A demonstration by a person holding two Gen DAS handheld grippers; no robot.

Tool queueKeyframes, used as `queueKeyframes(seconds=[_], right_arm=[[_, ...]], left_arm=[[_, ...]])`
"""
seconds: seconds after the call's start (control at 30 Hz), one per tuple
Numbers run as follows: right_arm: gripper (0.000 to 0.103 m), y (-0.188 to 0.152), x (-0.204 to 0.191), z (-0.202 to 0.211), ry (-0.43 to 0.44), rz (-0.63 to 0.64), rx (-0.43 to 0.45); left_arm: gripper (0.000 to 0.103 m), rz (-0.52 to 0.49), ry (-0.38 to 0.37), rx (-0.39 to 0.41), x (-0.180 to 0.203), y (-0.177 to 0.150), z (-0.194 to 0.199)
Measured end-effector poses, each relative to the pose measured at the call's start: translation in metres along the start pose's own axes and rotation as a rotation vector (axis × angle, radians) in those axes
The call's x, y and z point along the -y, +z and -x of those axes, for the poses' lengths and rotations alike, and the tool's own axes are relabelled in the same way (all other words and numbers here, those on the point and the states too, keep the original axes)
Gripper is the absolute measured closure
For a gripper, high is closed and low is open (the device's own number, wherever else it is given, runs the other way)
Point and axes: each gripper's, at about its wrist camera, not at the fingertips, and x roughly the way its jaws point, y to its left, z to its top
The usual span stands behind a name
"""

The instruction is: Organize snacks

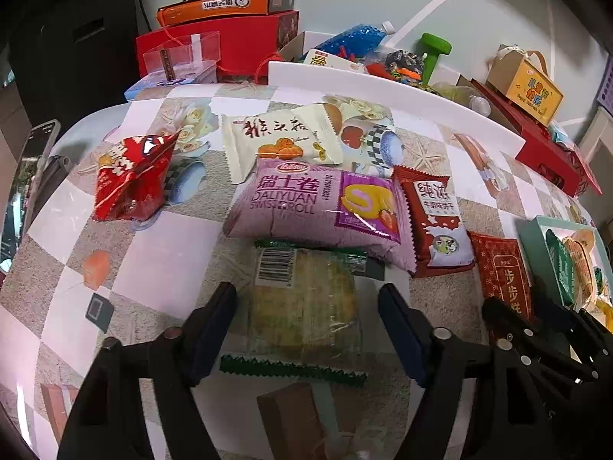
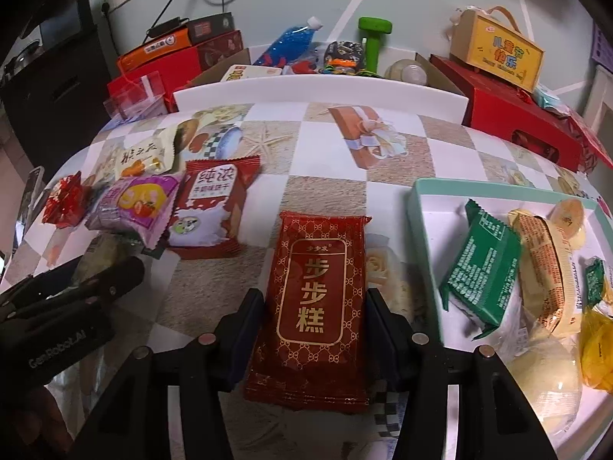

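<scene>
My left gripper (image 1: 308,306) is open, its fingers either side of a clear green-edged cake packet (image 1: 304,306) lying on the table. Beyond it lie a purple Swiss roll pack (image 1: 318,207), a cream packet (image 1: 279,143), a red crinkled bag (image 1: 132,178) and a red-white milk biscuit pack (image 1: 433,218). My right gripper (image 2: 314,310) is open, its fingers close on both sides of a dark red cake packet (image 2: 316,306) lying flat. A mint-rimmed tray (image 2: 421,195) to the right holds a green packet (image 2: 481,264) and several other snacks.
A white board (image 2: 318,90) stands along the table's back edge. Behind it are red boxes (image 2: 513,115), a yellow gift box (image 2: 498,51), a green dumbbell (image 2: 373,40) and a blue bottle (image 2: 285,44). A phone (image 1: 28,176) stands at the far left.
</scene>
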Motion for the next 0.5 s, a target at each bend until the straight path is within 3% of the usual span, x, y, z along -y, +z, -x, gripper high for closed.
queueKeyframes(seconds=[0.2,0.5], right_arm=[[0.046,-0.003,-0.009,0.003,0.044,0.027,-0.012],[0.045,-0.009,-0.015,0.008,0.074,0.037,-0.025]], left_arm=[[0.05,0.019,0.007,-0.001,-0.008,-0.002,0.005],[0.05,-0.016,-0.019,-0.032,-0.002,-0.018,0.017]])
